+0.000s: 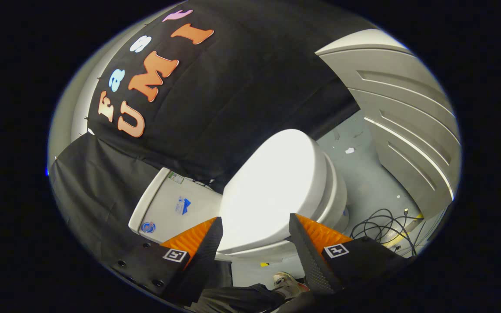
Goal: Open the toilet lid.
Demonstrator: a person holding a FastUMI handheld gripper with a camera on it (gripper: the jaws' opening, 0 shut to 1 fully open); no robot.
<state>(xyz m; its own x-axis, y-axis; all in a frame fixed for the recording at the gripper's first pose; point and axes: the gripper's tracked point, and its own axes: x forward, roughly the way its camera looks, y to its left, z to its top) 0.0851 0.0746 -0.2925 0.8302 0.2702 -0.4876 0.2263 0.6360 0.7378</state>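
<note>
A white toilet stands ahead of me with its lid (276,182) down flat over the seat and bowl (335,204). The white tank (172,204) sits behind it against the black cloth wall. My gripper (255,228) is open, its two fingers spread wide above the lid's near side edge, with the lid seen in the gap between them. Neither finger touches the lid; the view is tilted, so the toilet looks slanted.
A grey panelled door (407,121) stands beyond the toilet. Black cables (381,228) lie coiled on the grey floor beside the bowl. A person's shoe (289,282) and dark trouser leg show below the fingers.
</note>
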